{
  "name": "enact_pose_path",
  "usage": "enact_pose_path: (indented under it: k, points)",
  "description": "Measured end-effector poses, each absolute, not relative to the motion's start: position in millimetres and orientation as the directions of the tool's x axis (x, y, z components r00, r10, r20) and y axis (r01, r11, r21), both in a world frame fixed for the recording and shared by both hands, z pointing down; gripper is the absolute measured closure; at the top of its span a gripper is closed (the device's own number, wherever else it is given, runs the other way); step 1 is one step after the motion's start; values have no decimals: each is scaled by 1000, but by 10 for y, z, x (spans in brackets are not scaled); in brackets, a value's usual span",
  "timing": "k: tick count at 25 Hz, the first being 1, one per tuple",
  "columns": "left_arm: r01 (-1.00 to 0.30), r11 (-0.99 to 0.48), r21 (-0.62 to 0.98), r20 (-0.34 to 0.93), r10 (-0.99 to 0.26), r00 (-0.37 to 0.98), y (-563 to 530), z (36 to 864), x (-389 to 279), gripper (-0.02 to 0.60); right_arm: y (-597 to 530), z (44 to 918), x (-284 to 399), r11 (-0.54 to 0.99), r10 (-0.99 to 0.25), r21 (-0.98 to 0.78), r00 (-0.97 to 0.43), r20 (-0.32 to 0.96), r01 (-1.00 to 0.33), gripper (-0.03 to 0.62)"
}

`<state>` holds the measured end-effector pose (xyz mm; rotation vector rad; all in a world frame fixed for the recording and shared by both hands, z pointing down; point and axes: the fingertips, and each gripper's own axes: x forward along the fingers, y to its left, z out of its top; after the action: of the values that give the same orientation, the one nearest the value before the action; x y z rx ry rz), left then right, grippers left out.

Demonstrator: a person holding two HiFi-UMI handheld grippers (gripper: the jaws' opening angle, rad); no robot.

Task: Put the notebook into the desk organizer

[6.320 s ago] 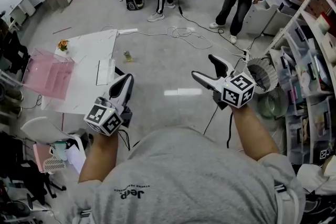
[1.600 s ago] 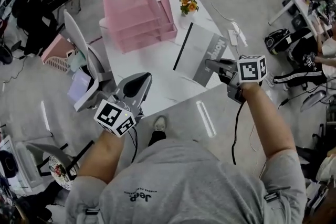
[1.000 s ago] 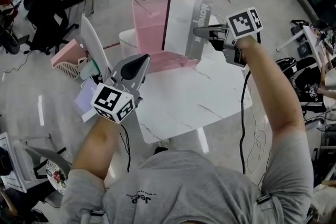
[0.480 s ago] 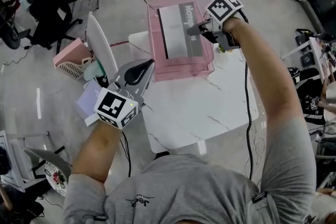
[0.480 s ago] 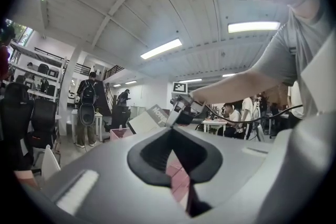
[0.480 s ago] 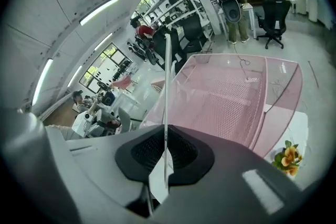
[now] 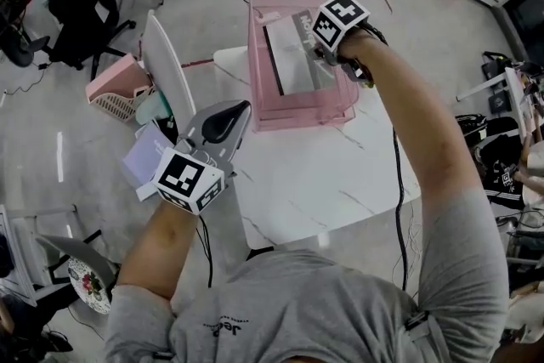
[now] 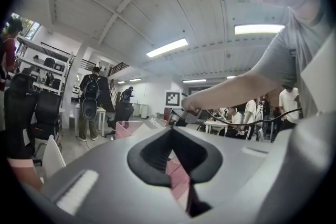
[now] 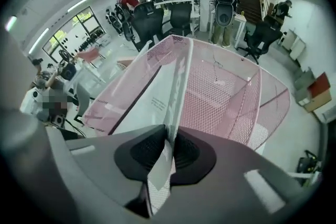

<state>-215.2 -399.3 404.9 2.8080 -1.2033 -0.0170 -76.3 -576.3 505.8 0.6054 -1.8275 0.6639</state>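
the right gripper (image 9: 170,140) points steeply down over the far side of the white tabletop (image 7: 340,174), its jaws narrow and pinching the near edge of the notebook (image 7: 293,55). these jaws have just been opening a little, with the notebook between the pads. the notebook is tilted, its far end down inside the top tray of the pink mesh desk organizer (image 7: 263,102), close to that tray's left wall, with its black spine on the left. the organizer stands at the far edge of the tabletop, and the tray's mesh floor to the right of the notebook is bare. the left gripper (image 8: 171,138) is held level near the left edge of the tabletop, well apart from the organizer, its jaws together with nothing between them. a white chair (image 7: 166,72) stands just left of the tabletop, and a pink basket (image 7: 115,93) sits on the floor beyond it. people and office chairs are farther off in the room.
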Motion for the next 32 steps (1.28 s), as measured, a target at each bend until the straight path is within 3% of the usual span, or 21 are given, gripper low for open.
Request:
enact_pose_path:
  k: [8, 12, 16, 23, 32]
  points:
    - [-709, -696, 110, 22, -712, 702, -3988, 4088, -2127, 532, -5869, 5196, -743, 747, -270, 96, -168, 948, -658, 535]
    - [-702, -704, 113, 20, -704, 710, -3983, 4097, -2083, 532, -5987, 5140, -662, 734, -407, 279, -73, 910, -620, 389]
    - [-695, -710, 115, 19, -698, 716, -3981, 4085, -2027, 532, -6037, 5153, -661, 732, -486, 389, -30, 873, -559, 330]
    - [-684, -722, 103, 12, -687, 727, -3993, 4004, -1959, 532, -6110, 4675, -705, 686, -584, 363, -181, 791, -631, 307]
    - [-609, -787, 99, -32, -614, 788, -3970, 3676, -1523, 532, -5567, 3620, -336, 633, -674, 155, -442, 592, -758, 307]
